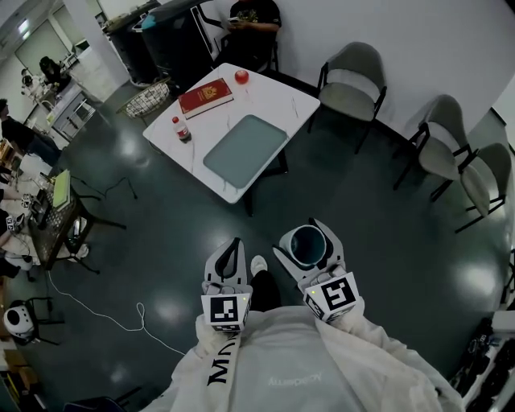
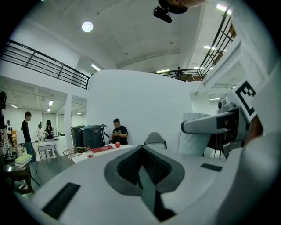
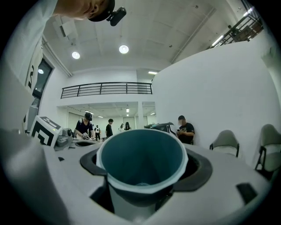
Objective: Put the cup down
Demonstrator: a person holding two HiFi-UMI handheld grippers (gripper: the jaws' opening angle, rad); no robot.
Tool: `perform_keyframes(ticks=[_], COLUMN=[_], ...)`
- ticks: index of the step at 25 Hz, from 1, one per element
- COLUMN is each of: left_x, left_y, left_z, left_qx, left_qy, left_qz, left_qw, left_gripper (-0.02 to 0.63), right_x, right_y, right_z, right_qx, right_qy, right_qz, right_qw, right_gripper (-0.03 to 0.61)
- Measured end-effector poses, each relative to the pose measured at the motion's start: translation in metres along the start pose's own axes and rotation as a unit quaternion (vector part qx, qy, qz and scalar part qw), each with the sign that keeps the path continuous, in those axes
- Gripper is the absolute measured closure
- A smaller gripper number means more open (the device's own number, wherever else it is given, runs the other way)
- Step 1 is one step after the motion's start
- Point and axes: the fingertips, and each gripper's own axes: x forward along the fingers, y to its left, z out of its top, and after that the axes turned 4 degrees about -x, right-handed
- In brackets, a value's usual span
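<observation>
Right gripper view tells the story: the teal cup (image 3: 141, 162) sits upright between my right gripper's (image 1: 308, 244) fingers, mouth up and empty as far as I can see, with the pads clamped on its lower body. My left gripper (image 2: 142, 169) has its fingers pressed together with nothing in them, and it hangs just beside the right one at about the same height.

Progress-wise, I'd say the putting-down part hasn't started. The head view shows the cup over the dark glossy floor (image 1: 161, 241), well short of the white table (image 1: 278, 96), so what's left is carrying it over, lowering it and letting go.

The table has some stuff on it: a grey-green tray (image 1: 245, 150) taking up the half toward the near corner, a red book (image 1: 206, 97) along the far-left edge, a small bottle (image 1: 181, 129) by the left corner, and a little red round thing (image 1: 241, 77) near the far corner. The right corner looks bare to me, so that could be my spot.

Room's a big open hall: grey chairs (image 1: 352, 80) along the white wall, a person (image 1: 253, 16) sitting past the table's far corner, and more people off to the left.
</observation>
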Motion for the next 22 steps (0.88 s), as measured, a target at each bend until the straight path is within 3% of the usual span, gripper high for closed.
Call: perform_keyframes(ticks=[22], left_x=[0.109], left_y=[0.102], left_z=[-0.005], left_qx=[-0.013], left_qy=[0.031], left_qz=[-0.008], left_qw=[0.9994], left_gripper=[0.601], right_x=[0.144], right_y=[-0.035], right_z=[-0.031], right_qx=[0.008], right_qy=[0.069], right_qz=[-0.014], right_qw=[0.997], right_gripper=[0.170])
